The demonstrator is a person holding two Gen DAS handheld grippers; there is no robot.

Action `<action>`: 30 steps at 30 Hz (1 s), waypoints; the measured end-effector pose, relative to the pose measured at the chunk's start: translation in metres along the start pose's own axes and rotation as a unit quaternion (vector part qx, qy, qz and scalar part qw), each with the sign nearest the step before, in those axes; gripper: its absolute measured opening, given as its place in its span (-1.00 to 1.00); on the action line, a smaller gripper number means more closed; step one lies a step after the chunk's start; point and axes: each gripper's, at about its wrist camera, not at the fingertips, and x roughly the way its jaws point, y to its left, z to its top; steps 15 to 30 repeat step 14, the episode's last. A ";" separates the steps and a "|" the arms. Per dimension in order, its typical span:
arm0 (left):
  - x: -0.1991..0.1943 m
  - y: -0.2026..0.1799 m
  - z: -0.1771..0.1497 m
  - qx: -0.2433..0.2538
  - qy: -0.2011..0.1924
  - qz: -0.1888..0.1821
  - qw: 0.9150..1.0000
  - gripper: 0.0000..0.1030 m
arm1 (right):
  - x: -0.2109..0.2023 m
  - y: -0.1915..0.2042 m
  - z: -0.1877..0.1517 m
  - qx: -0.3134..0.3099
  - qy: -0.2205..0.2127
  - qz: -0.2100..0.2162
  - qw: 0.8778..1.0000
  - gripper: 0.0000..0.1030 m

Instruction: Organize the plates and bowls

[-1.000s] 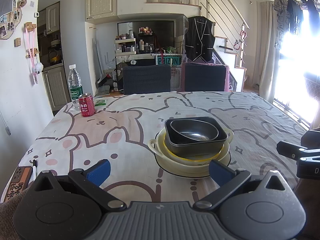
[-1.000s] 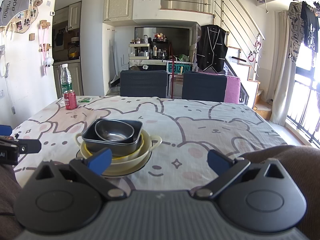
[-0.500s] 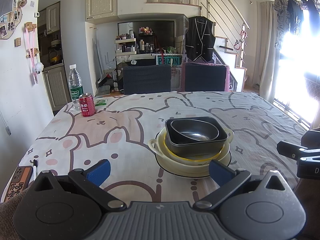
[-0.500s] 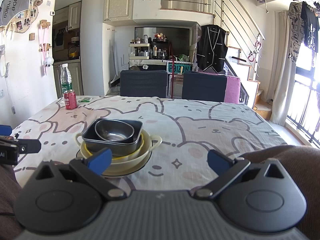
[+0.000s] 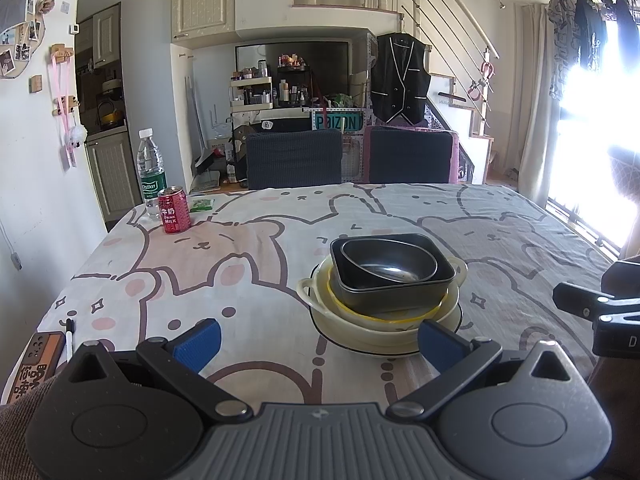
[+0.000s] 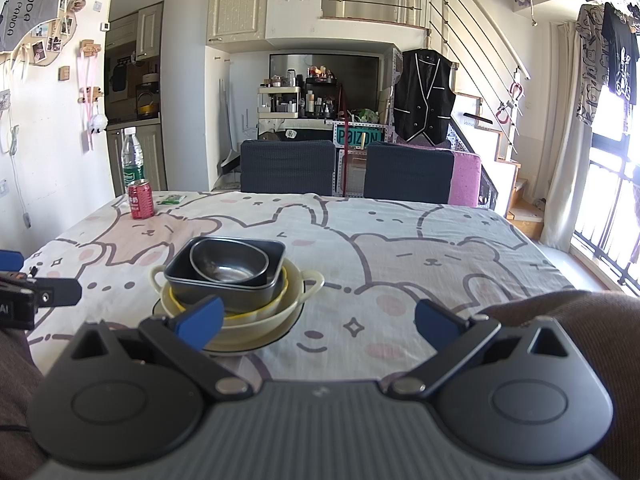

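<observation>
One stack of dishes stands in the middle of the table. A round metal bowl (image 5: 390, 262) (image 6: 228, 264) lies in a dark square dish (image 5: 394, 296) (image 6: 236, 294), which sits in a yellow-rimmed bowl (image 5: 400, 312), a cream two-handled bowl (image 5: 310, 292) (image 6: 312, 282) and a white plate (image 5: 360, 348) at the bottom. My left gripper (image 5: 318, 340) is open, low at the near edge, its right pad just before the plate. My right gripper (image 6: 318, 322) is open too, with its left pad in front of the stack. Neither holds anything.
A red milk can (image 5: 174, 215) (image 6: 140, 202), a water bottle (image 5: 151, 172) and a green packet (image 5: 201, 204) stand at the far left. A phone (image 5: 38, 364) and a pen (image 5: 69, 338) lie at the near left edge. Two dark chairs (image 5: 294, 158) face the far side.
</observation>
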 end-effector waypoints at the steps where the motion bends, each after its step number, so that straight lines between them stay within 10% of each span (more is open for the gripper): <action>1: 0.000 0.000 0.000 0.000 0.000 0.000 1.000 1.00 | 0.000 0.000 0.000 0.000 0.000 0.000 1.000 0.99; 30: -0.001 0.000 0.002 -0.001 0.003 0.002 1.000 1.00 | 0.000 0.000 0.000 0.000 0.000 0.000 1.000 0.99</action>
